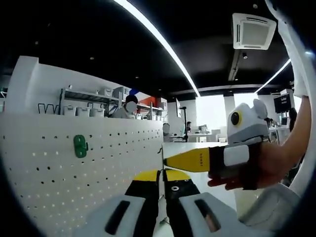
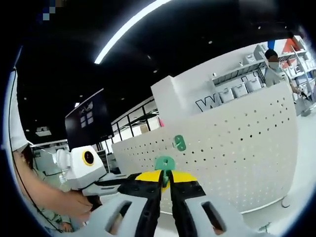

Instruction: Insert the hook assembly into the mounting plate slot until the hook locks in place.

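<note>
A white pegboard mounting plate (image 1: 59,168) stands upright, with one green hook (image 1: 80,146) fixed in its holes. In the right gripper view the same plate (image 2: 237,153) carries that hook (image 2: 179,142). My right gripper (image 2: 165,180) is shut on a second green hook assembly (image 2: 164,163), held a short way in front of the plate and below the mounted hook. My left gripper (image 1: 161,176) has its yellow-tipped jaws together with nothing seen between them. The right gripper (image 1: 170,161) reaches in from the right, its tip near the plate's edge, with a hand around it.
The left gripper's white body (image 2: 81,168) and the person's arm (image 2: 44,195) are at the left. Shelves with white bins (image 1: 84,109) and a person (image 1: 129,106) are behind the plate. A white table (image 1: 190,147) lies past the plate's end.
</note>
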